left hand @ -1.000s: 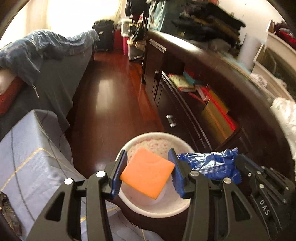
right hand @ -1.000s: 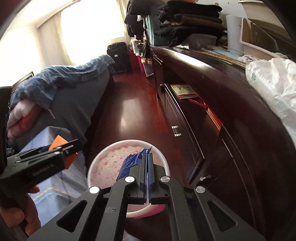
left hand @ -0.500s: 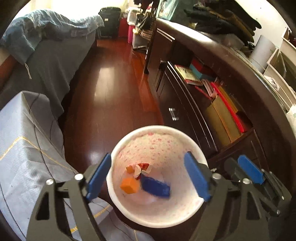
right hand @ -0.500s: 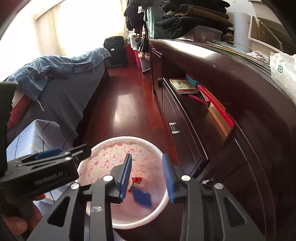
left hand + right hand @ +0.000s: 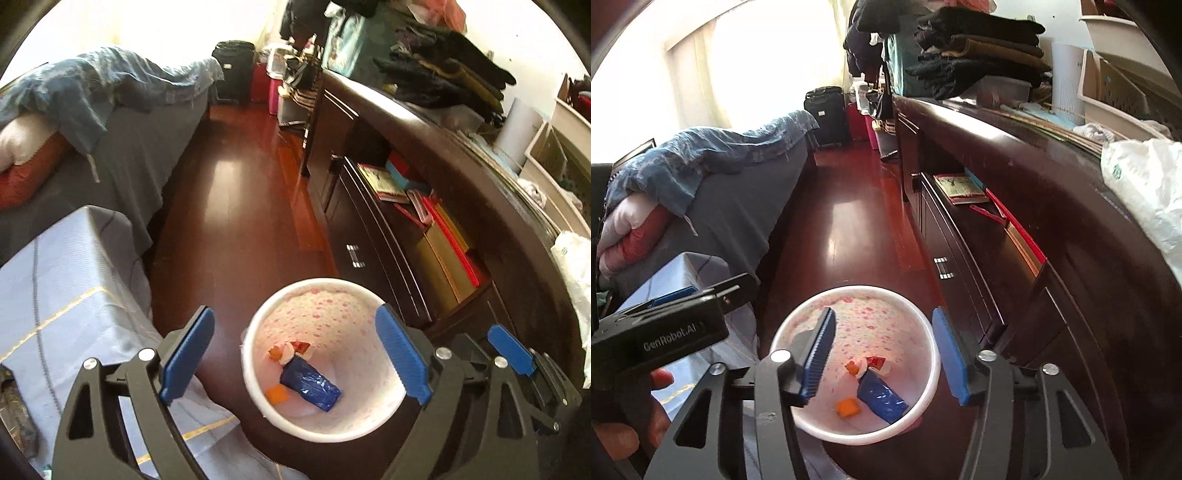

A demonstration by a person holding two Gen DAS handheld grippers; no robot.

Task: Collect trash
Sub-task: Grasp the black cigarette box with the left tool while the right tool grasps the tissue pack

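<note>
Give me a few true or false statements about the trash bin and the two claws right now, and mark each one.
1. The blue wrapper lies inside the white bin. True.
2. The left claw is clamped on an orange piece. False: its jaws stand wide apart with nothing between them; the orange piece sits at the bottom of the bin.
3. The right claw hangs above the bin with its jaws apart. True.
4. The bin stands on the bed. False: it stands on the dark wood floor, beside the dresser.
5. The bin holds nothing. False: it holds the wrapper, the orange piece and other scraps.
</note>
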